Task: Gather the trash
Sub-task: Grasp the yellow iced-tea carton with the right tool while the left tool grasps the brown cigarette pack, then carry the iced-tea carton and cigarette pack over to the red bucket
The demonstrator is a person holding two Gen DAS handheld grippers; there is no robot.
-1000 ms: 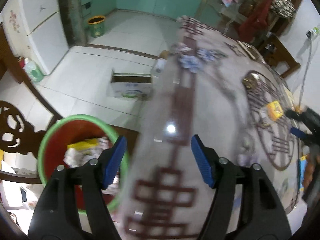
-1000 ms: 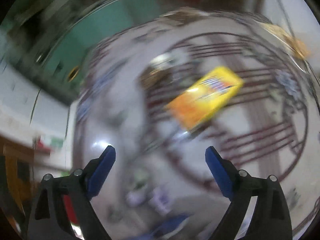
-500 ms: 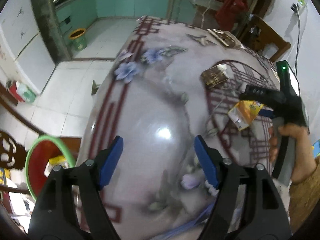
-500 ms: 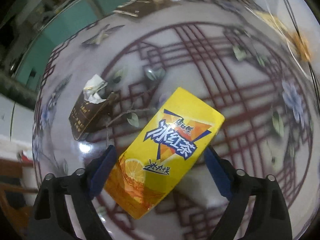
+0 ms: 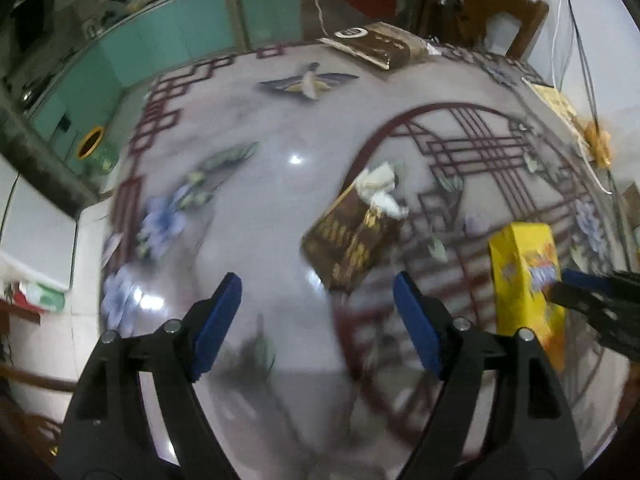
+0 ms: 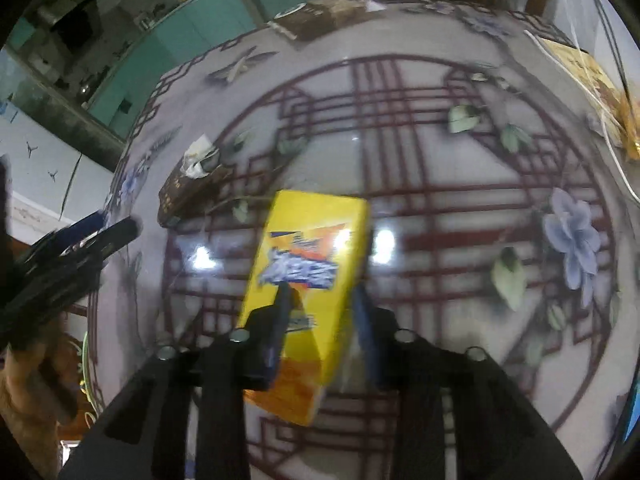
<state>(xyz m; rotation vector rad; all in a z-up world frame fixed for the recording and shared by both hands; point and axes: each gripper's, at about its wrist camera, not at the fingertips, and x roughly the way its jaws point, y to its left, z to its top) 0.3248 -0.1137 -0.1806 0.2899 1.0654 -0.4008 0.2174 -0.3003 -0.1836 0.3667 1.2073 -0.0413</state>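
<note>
My right gripper (image 6: 322,300) is shut on a yellow drink carton (image 6: 308,264) and holds it above the patterned table (image 6: 460,200). The carton also shows at the right of the left wrist view (image 5: 524,276), with the right gripper's fingers (image 5: 588,292) on it. My left gripper (image 5: 316,316) is open and empty over the table (image 5: 260,200). Just beyond it lies a dark brown packet (image 5: 352,240) with crumpled white paper (image 5: 380,188) on top. The packet (image 6: 188,192) and paper (image 6: 198,156) also show left of the carton in the right wrist view.
A brown box (image 5: 376,46) lies at the table's far edge. A yellow-rimmed green bin (image 5: 92,148) stands on the floor at the left. A wooden chair (image 5: 500,12) stands behind the table. A cable (image 5: 580,148) and an orange bag (image 5: 598,140) lie at the table's right edge.
My right gripper closed on the yellow carton and lifted it. My left gripper swung from the red bin over the table toward the brown packet, staying open.
</note>
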